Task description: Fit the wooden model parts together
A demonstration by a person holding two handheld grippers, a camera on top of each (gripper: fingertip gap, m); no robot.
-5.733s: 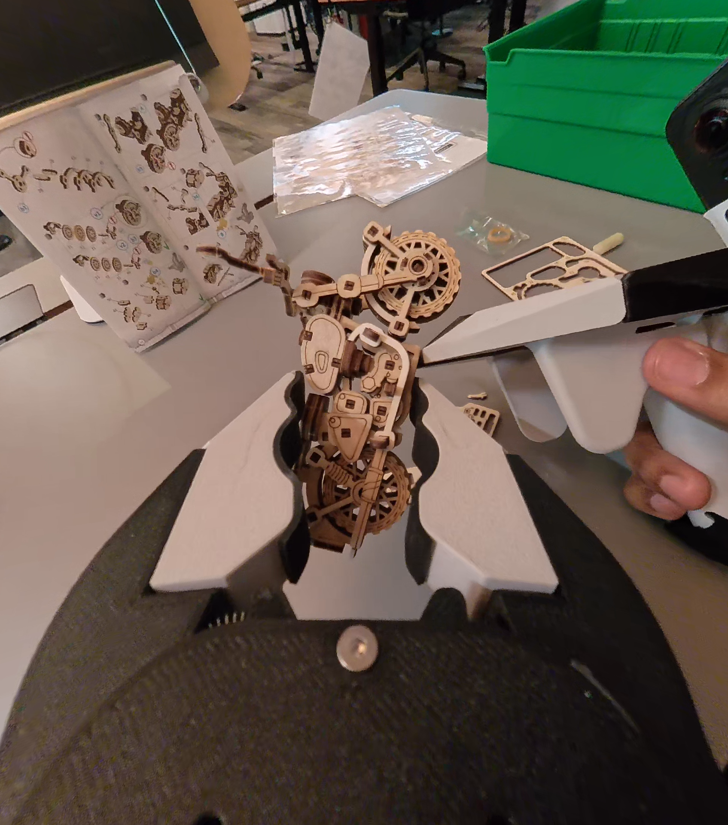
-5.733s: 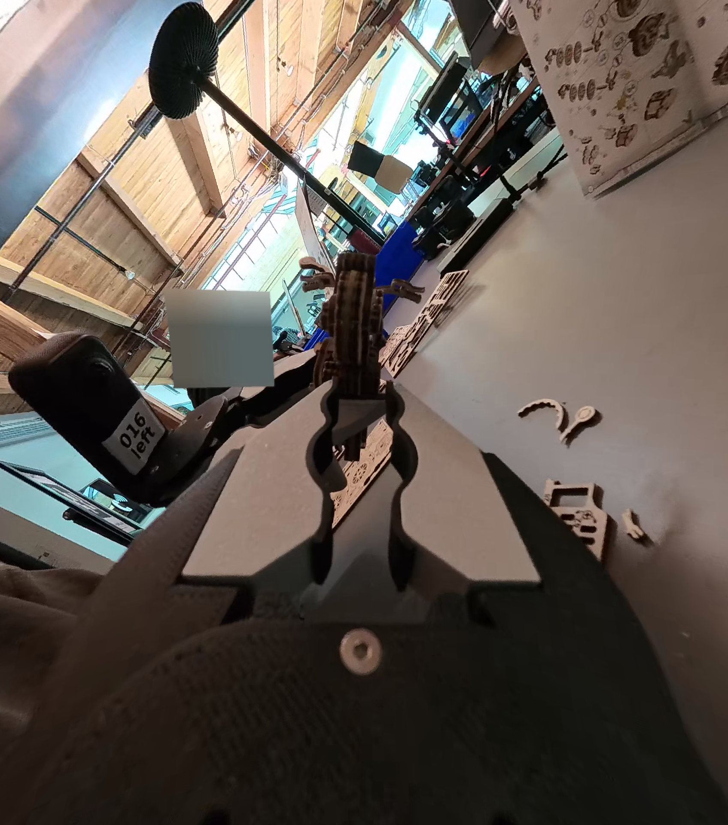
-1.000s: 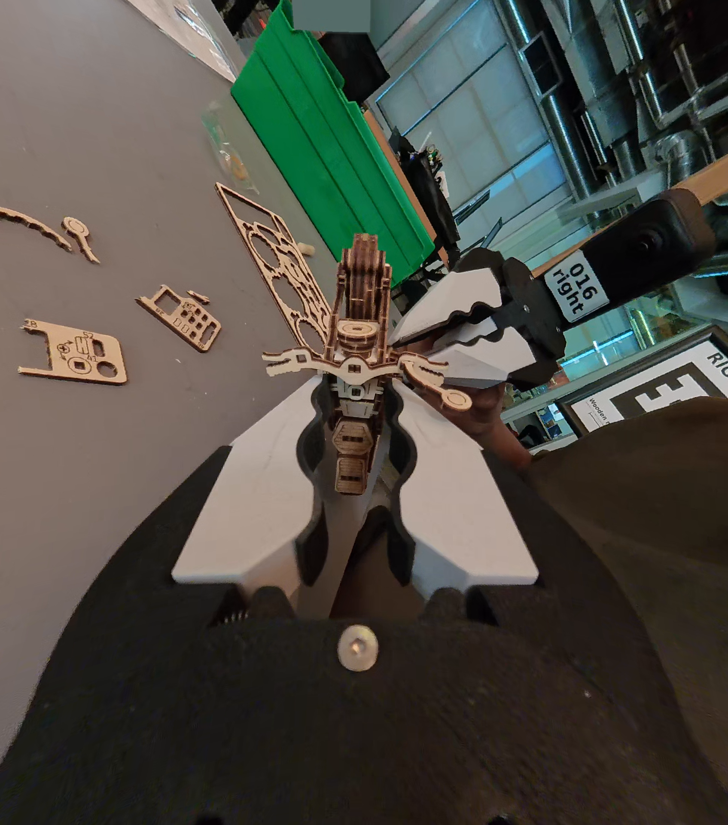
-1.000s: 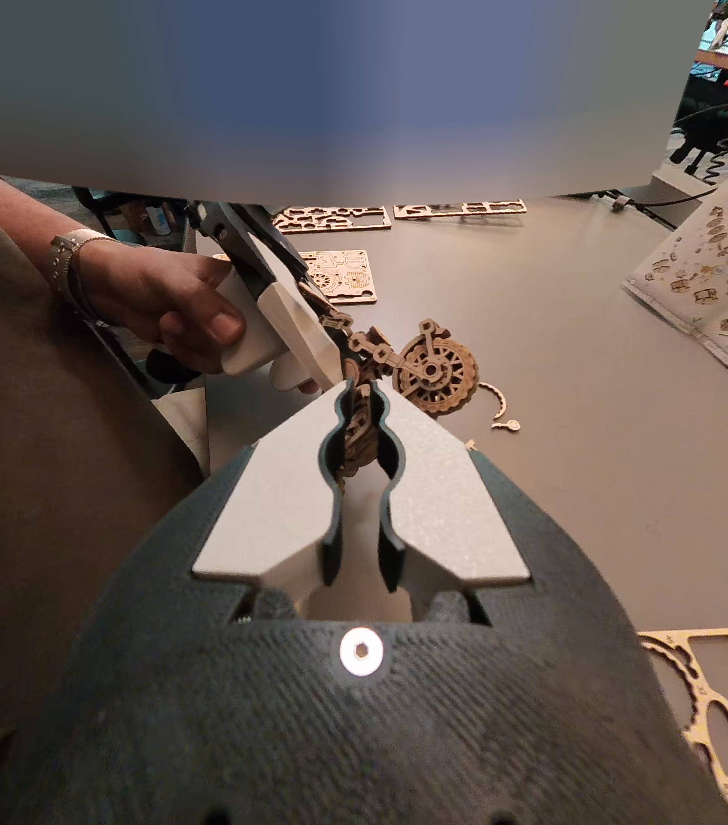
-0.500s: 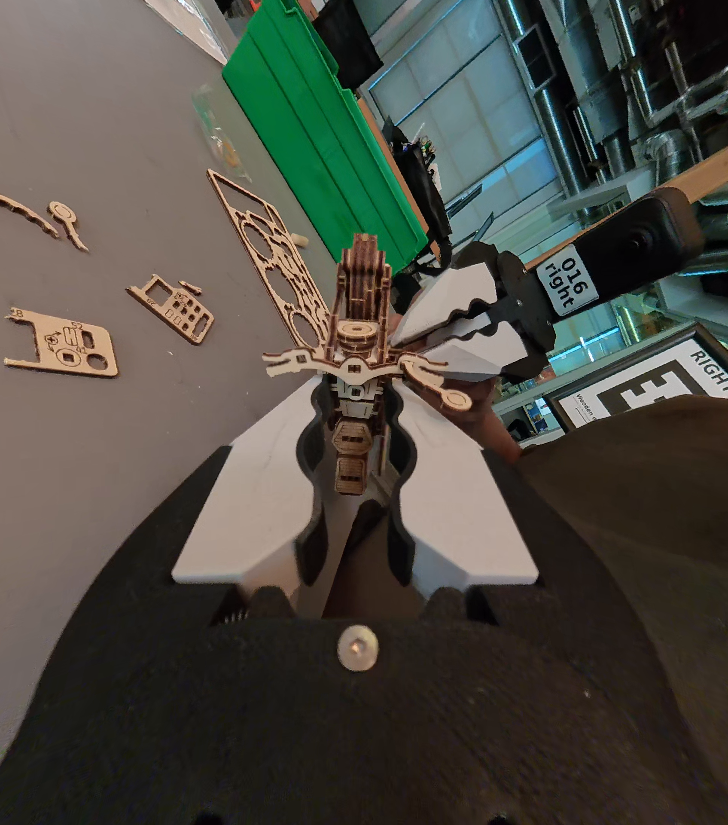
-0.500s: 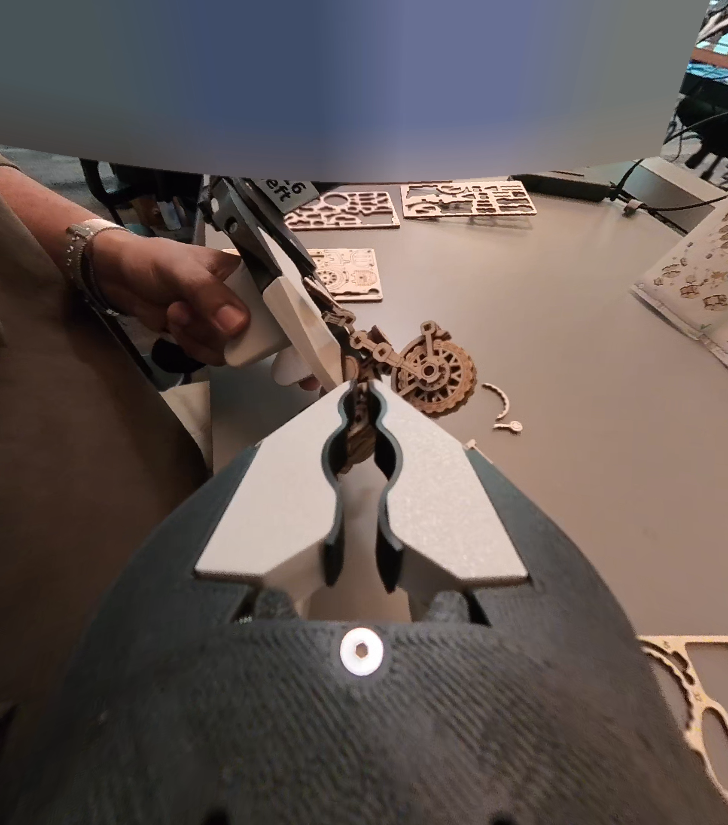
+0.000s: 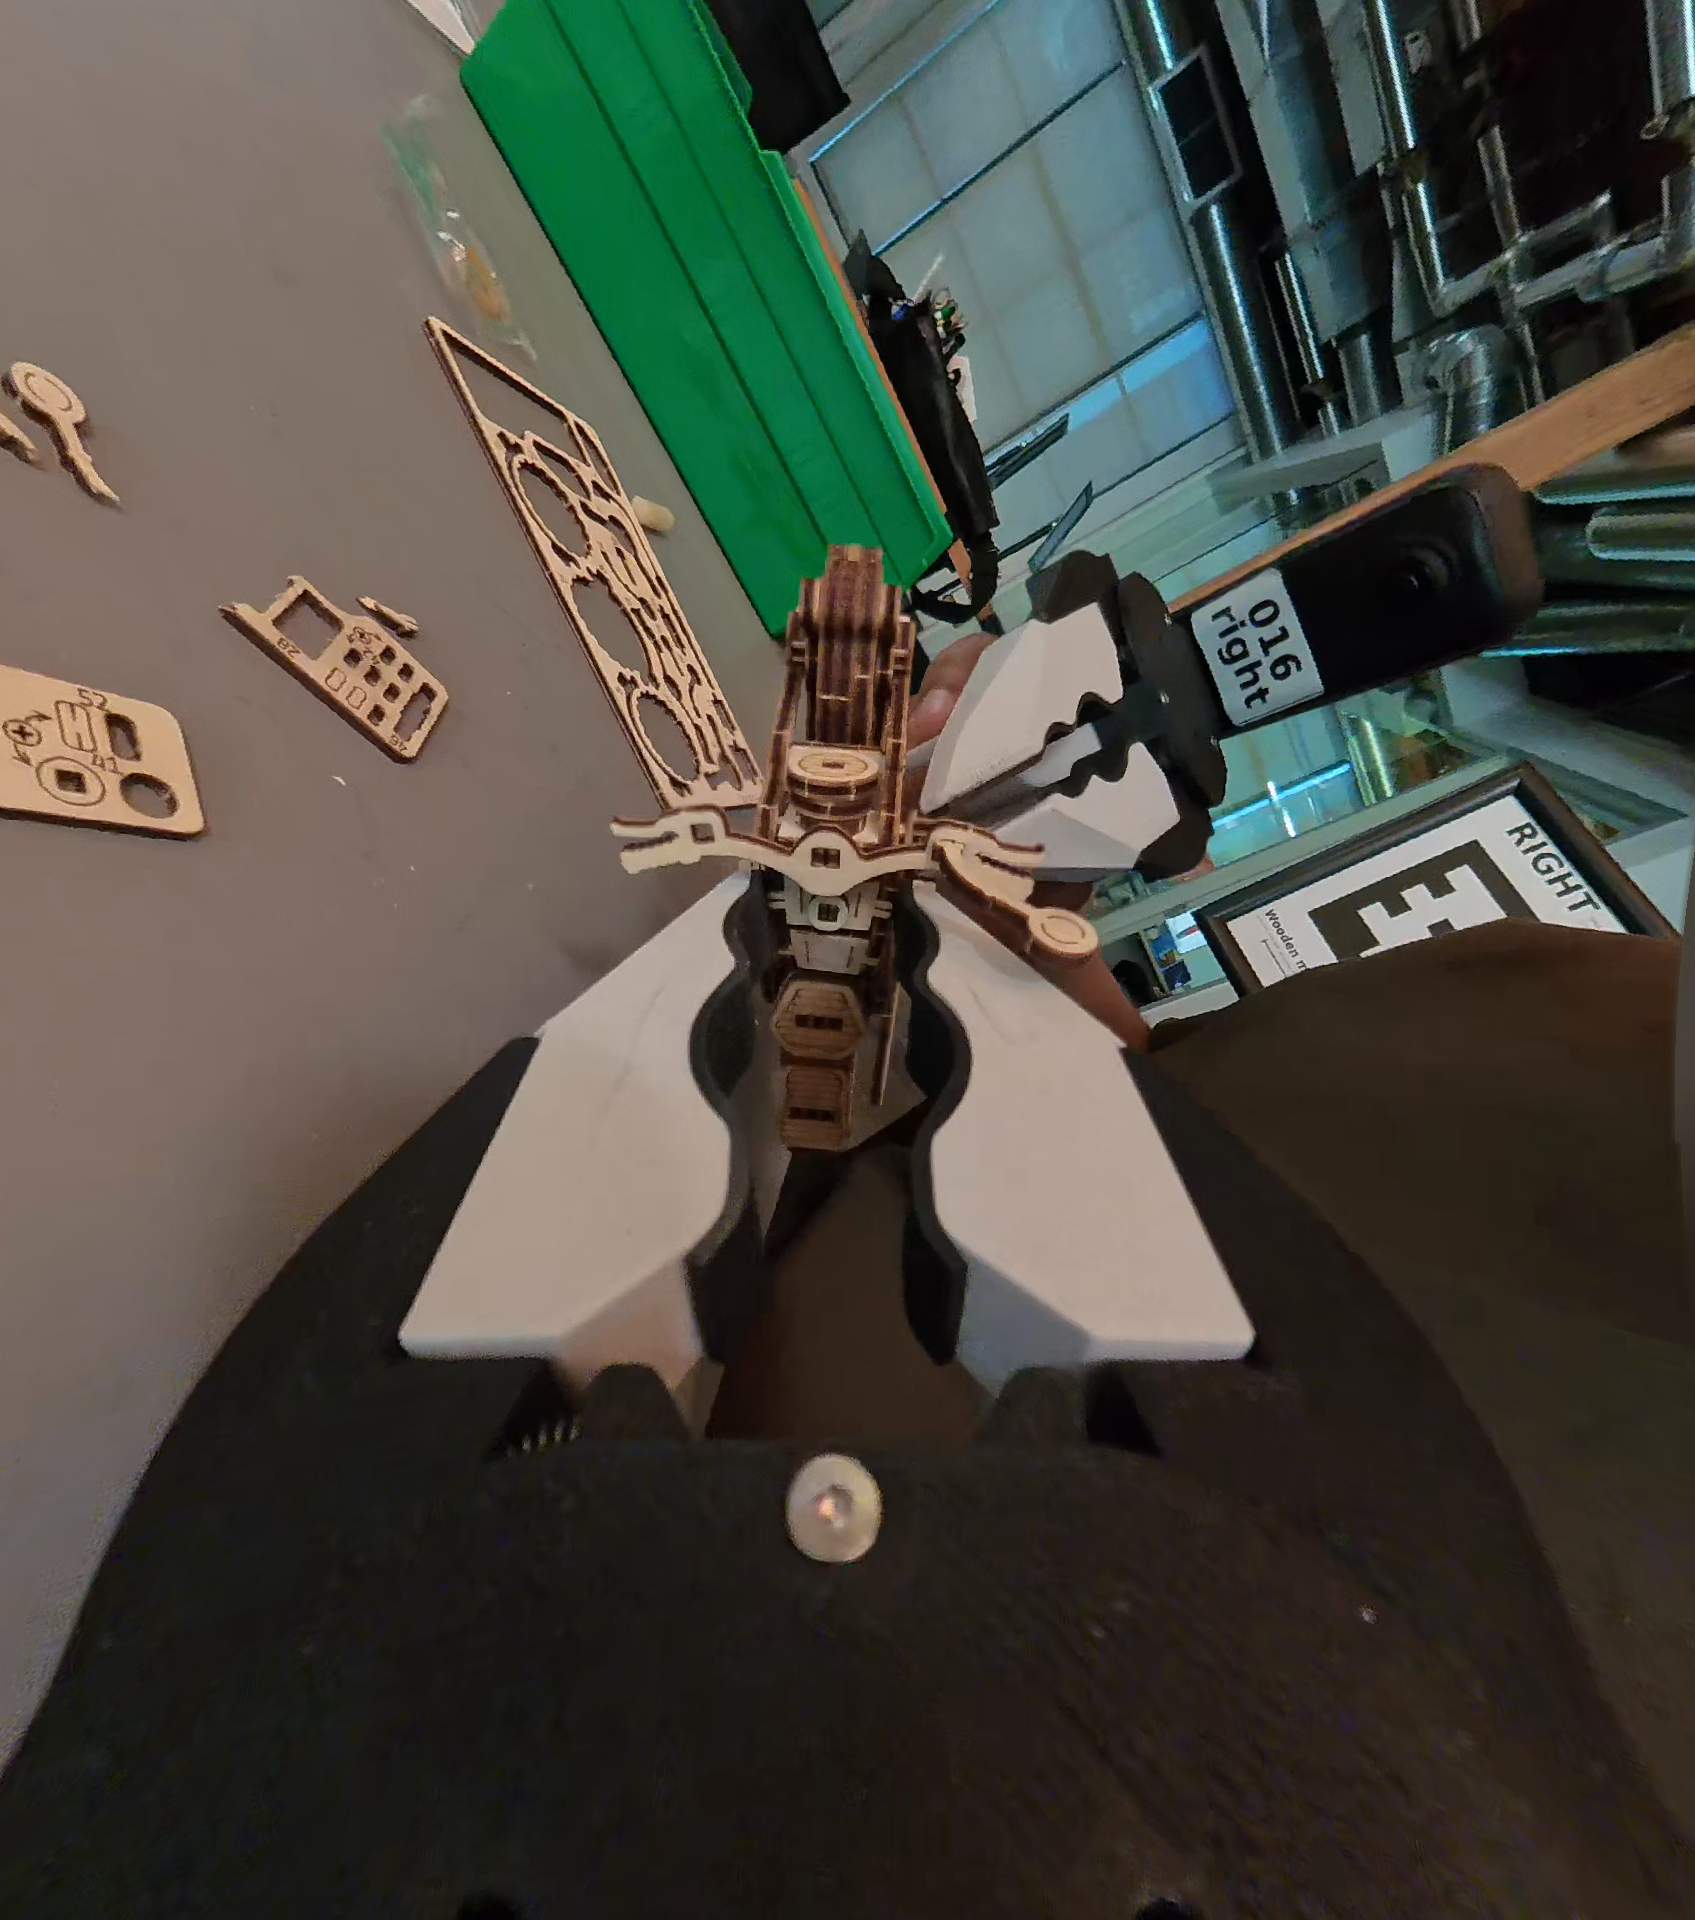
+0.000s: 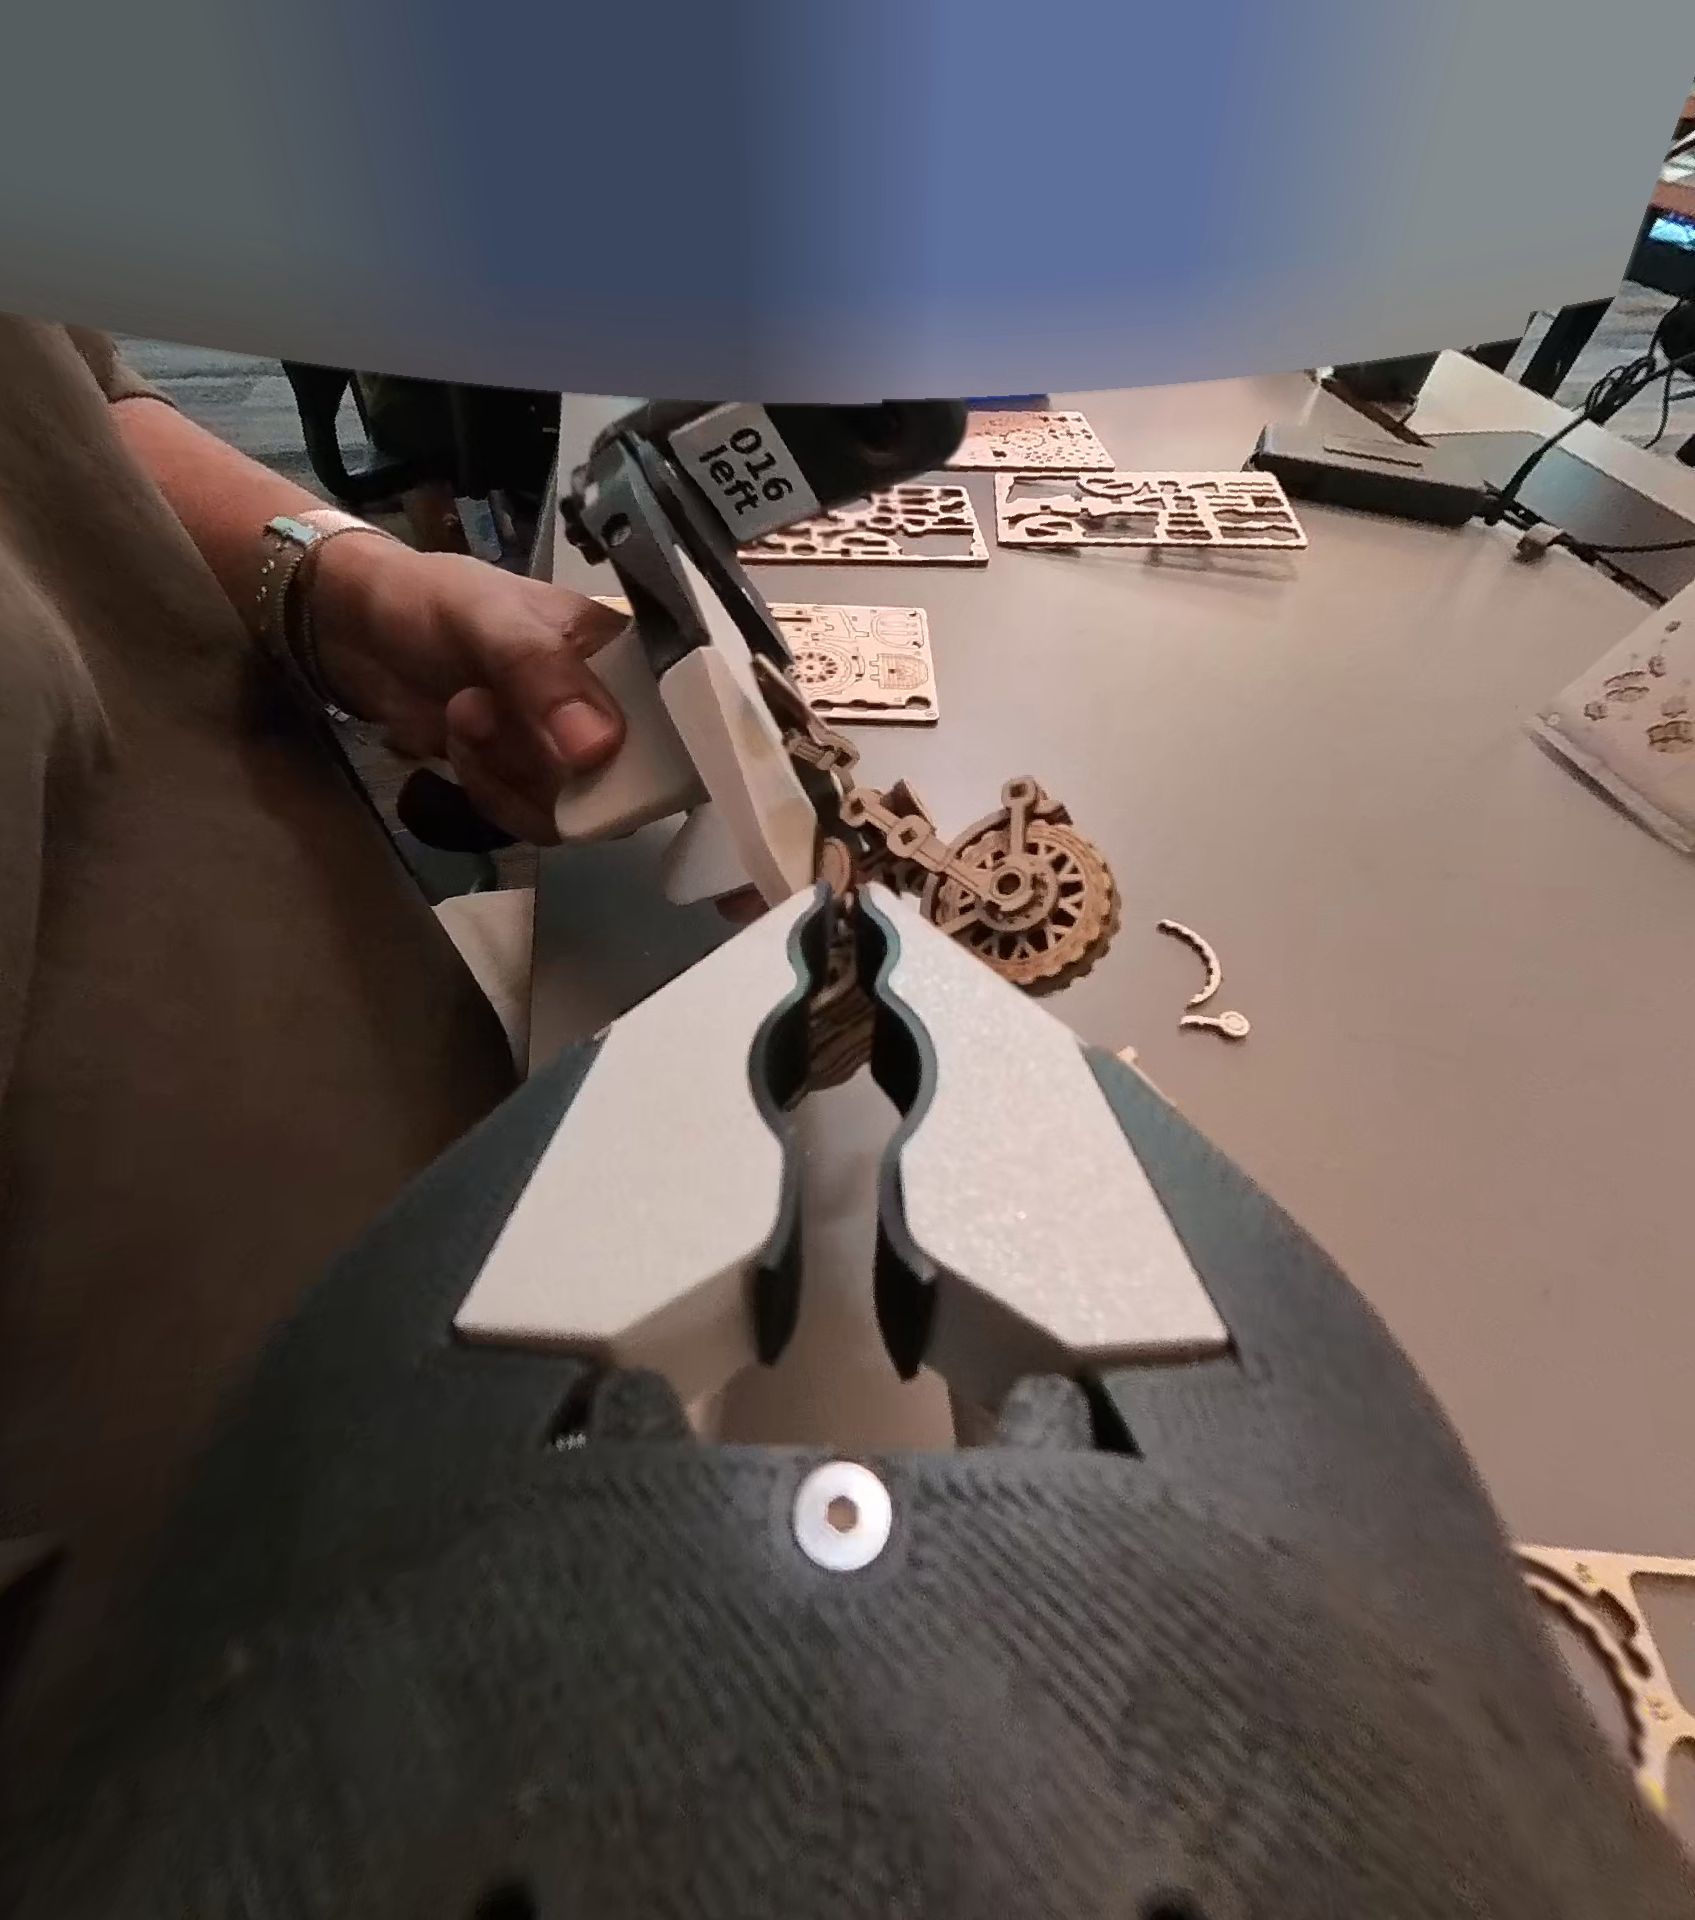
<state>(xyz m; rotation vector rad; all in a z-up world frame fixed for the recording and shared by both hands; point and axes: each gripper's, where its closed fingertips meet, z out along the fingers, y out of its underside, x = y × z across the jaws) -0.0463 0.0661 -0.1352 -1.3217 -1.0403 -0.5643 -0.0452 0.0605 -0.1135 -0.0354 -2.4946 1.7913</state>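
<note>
Two grippers share one wooden motorcycle model [image 7: 827,821] held up off the grey table [image 7: 199,987]. The left gripper [image 7: 827,997] is clamped across the model's narrow body just below the handlebars [image 7: 822,847]. The right gripper [image 8: 838,935], coming in from about 2 o'clock in the left wrist view, is pinched on the rear part, its jaws nearly together; the front wheel [image 8: 1019,904] sticks out at about 1 o'clock in the right wrist view. The model looks light and stiff but brittle, being thin layered plywood with slender handlebars and spokes, so the stacked body seems the safest place to grip. Loose parts [image 7: 53,753] and a cut-out sheet [image 7: 604,582] lie at 10 to 11 o'clock.
</note>
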